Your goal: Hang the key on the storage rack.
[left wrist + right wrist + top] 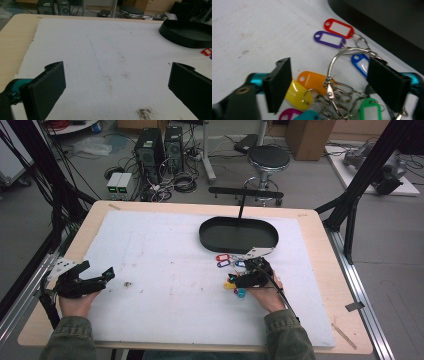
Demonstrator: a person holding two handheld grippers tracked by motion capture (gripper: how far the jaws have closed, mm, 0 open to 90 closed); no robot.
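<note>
A bunch of coloured key tags (229, 270) on metal rings lies on the white mat (165, 270), just in front of the black oval tray (206, 239). My right gripper (237, 279) is lowered over the bunch. In the right gripper view the right gripper (329, 65) is open and straddles it: one jaw stands over the yellow tag (298, 96), the other over the blue tag (361, 64) and the big ring (337, 58). Red (339, 28) and purple (329, 39) tags lie beyond the jaws. My left gripper (97, 269) rests at the mat's left edge. The left gripper (117, 68) is open and holds nothing.
The tray's wall (374, 22) rises right behind the tags. The tray (185, 37) is far right of the left gripper. A brown stain (143, 113) marks the mat. The wooden table edge (345, 285) borders the mat; a stool (269, 159) and computers stand on the floor beyond.
</note>
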